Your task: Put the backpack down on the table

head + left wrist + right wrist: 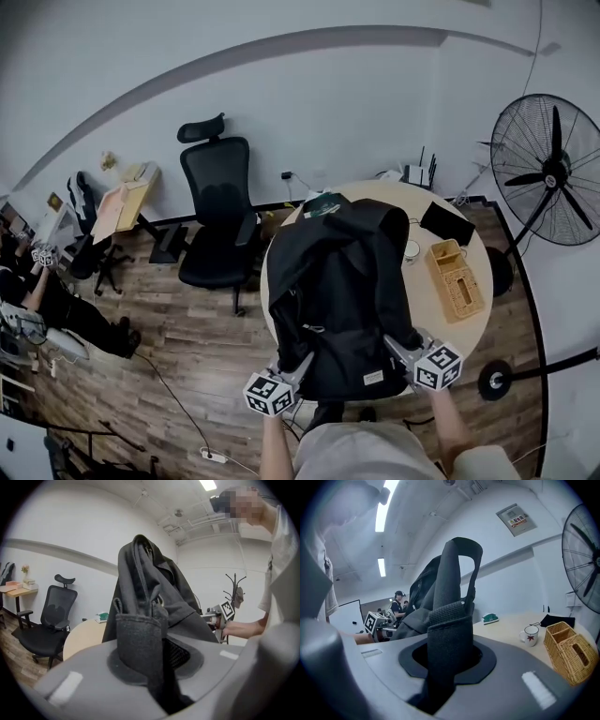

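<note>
Round wooden bench [424, 286] lay below; the black backpack [337, 291] hung upright over its near edge, between and just beyond both claws. Its left claw [302, 364] was clamped on one strap [140, 644], the right claw [394, 343] on the other, both equally near.

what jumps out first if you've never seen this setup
The black backpack dominates, held upright over the near side of the round table, gripped at its near end by the left tongs and the right tongs. A big standing fan looms at the right, and a wicker basket sits on the table's right side.
</note>
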Motion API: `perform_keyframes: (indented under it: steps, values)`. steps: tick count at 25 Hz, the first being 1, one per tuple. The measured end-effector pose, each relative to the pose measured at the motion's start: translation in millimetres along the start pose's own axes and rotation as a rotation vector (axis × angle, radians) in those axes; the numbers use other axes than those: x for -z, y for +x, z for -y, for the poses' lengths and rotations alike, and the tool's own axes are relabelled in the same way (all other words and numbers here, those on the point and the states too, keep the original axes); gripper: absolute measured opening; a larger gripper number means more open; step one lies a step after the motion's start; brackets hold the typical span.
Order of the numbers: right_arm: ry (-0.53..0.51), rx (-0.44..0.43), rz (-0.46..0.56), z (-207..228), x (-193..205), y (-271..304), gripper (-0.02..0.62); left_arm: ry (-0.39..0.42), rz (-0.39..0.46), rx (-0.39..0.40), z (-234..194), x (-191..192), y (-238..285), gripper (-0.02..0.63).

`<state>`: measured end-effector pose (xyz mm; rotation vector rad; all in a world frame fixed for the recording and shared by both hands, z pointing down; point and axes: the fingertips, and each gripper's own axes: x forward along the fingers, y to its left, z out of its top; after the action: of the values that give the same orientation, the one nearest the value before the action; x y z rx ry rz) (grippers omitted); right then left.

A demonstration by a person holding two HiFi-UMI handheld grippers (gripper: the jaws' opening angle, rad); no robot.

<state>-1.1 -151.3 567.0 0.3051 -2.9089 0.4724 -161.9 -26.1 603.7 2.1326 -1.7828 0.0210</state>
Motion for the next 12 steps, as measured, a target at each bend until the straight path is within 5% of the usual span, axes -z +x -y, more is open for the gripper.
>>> perform_keyframes:
  steps: [12]
  values:
    - [0.029,0.103,-0.002,40.9,-21.7,56.4,0.081,-0.011,-0.042,0.074,-66.4,-25.2,56.5,0.140]
